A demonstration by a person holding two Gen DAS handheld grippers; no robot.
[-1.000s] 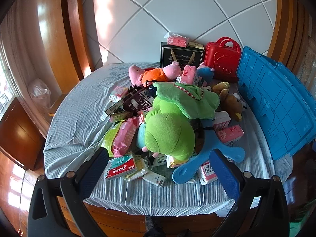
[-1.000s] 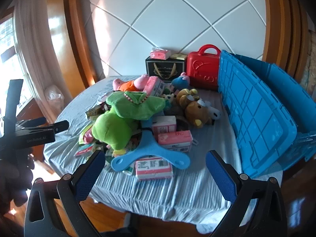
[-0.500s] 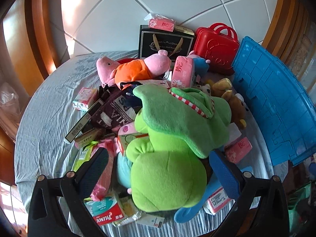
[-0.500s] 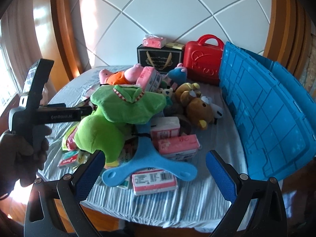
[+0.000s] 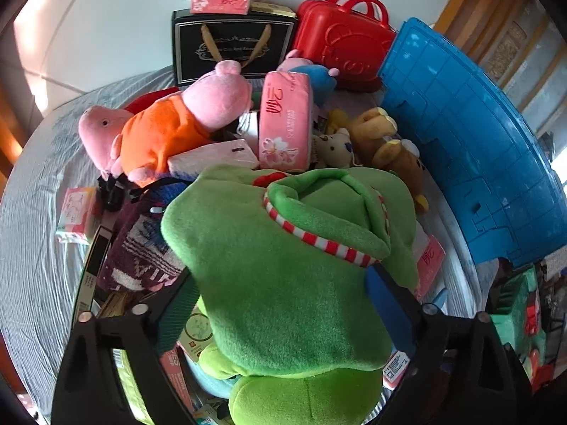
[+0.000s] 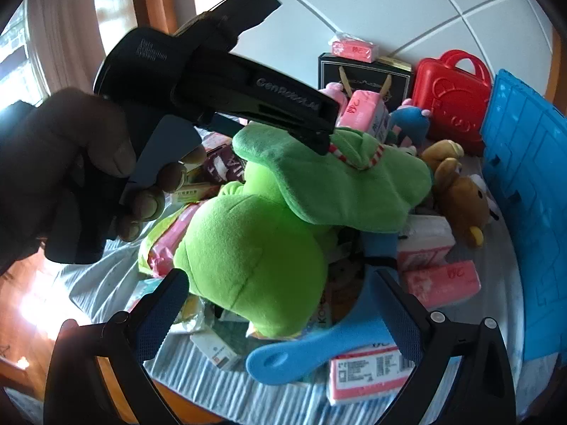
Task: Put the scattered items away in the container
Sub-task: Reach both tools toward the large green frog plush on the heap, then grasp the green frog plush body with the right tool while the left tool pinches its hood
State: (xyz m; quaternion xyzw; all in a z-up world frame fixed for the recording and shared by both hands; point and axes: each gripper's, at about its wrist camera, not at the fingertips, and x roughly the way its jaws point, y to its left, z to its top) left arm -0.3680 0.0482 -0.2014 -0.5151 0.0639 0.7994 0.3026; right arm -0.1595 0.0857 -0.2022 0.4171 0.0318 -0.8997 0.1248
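Note:
A big green plush frog (image 5: 283, 276) lies on top of a pile of toys and packets on the round table. My left gripper (image 5: 283, 301) is open, with its two fingers on either side of the frog's upper body; it also shows in the right wrist view (image 6: 319, 131), over the frog (image 6: 255, 241). My right gripper (image 6: 280, 304) is open, with its fingers astride the frog's lower part. The blue crate (image 5: 471, 148) stands at the right edge of the table, and it also shows in the right wrist view (image 6: 524, 191).
Around the frog lie a pink pig plush (image 5: 166, 131), pink tissue packs (image 5: 283, 120), a brown bear (image 6: 460, 194), a blue plastic paddle (image 6: 319, 347) and several small boxes. A red case (image 5: 343, 46) and a black gift bag (image 5: 230, 46) stand by the wall.
Both grippers have moved forward towards the pile. The left one has come down around the green frog; the right one has closed in on it from the front.

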